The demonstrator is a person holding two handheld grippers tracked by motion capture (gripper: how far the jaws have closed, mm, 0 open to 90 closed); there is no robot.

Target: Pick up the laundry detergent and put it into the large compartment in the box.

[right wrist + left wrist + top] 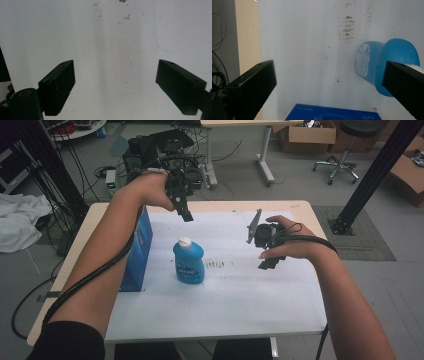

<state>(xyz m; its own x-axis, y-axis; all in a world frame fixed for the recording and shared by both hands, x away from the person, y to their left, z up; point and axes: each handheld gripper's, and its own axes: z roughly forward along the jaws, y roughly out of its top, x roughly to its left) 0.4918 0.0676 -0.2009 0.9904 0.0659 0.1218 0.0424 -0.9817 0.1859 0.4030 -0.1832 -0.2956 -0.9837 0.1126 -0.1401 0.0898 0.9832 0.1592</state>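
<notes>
A blue bottle (189,261) with a white cap stands upright near the middle of the white sheet (235,295). A blue box (136,251) stands upright to its left. My left gripper (185,212) hangs above and behind the bottle, open and empty. In the left gripper view its jaws are wide apart, with the bottle (384,65) by the right jaw and the box's top (332,113) below. My right gripper (267,247) hovers over the sheet right of the bottle. In the right gripper view it (115,82) stands open over bare sheet.
The white sheet covers most of a light wooden table (300,207). Dark smudges (217,265) mark the sheet right of the bottle. Cables, equipment, a second table, an office chair (345,150) and cardboard boxes stand on the floor beyond.
</notes>
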